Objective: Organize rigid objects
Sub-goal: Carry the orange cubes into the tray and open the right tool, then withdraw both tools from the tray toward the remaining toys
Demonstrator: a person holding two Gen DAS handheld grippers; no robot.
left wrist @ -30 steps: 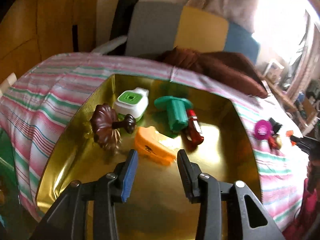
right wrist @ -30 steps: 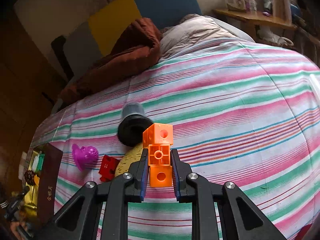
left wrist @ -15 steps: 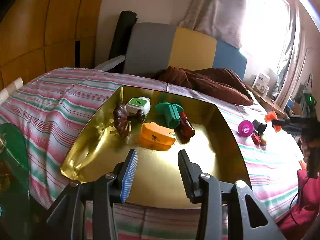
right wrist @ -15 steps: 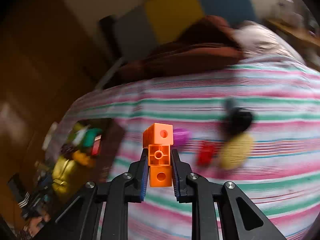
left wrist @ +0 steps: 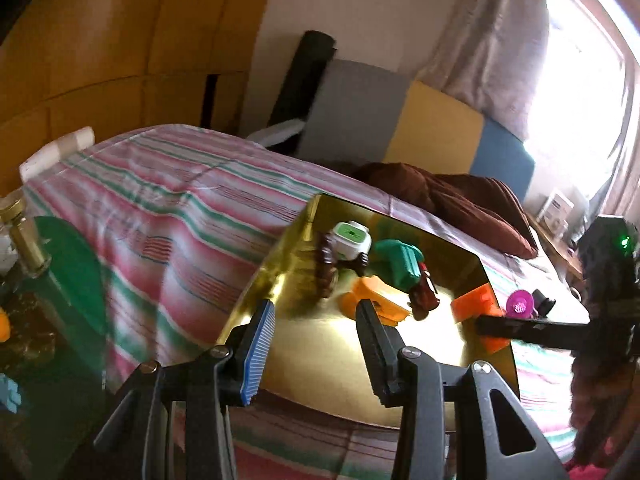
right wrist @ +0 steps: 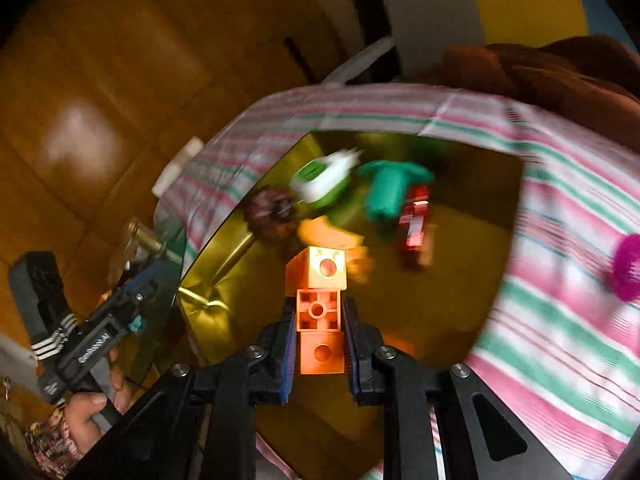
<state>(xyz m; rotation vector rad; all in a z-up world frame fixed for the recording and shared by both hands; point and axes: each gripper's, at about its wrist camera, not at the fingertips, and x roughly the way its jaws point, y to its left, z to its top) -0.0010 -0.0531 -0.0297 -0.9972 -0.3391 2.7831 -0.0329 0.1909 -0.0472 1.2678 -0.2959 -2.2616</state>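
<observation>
A gold tray (left wrist: 432, 344) (right wrist: 440, 312) lies on the striped bedspread (left wrist: 172, 208). In it lie a white and green box (left wrist: 351, 239), a teal piece (left wrist: 398, 262), a brown flower-shaped piece (left wrist: 326, 268), an orange wedge (left wrist: 376, 298) and a dark red toy (left wrist: 424, 294). My right gripper (right wrist: 318, 320) is shut on an orange block piece (right wrist: 320, 308) and hangs over the tray; the left wrist view shows that piece (left wrist: 478, 306) at the tray's right edge. My left gripper (left wrist: 312, 344) stands open and empty near the tray's front edge.
A magenta round toy (left wrist: 520, 304) (right wrist: 628, 268) and a black object (left wrist: 542, 304) lie on the bedspread right of the tray. A brown blanket (left wrist: 452, 200) is heaped behind. A green glass side table (left wrist: 60, 280) with a gold-capped jar (left wrist: 24, 236) stands at the left.
My right gripper has swung left from the open bedspread to above the gold tray, still holding the orange piece. The left gripper has drawn back from the tray, which now looks smaller.
</observation>
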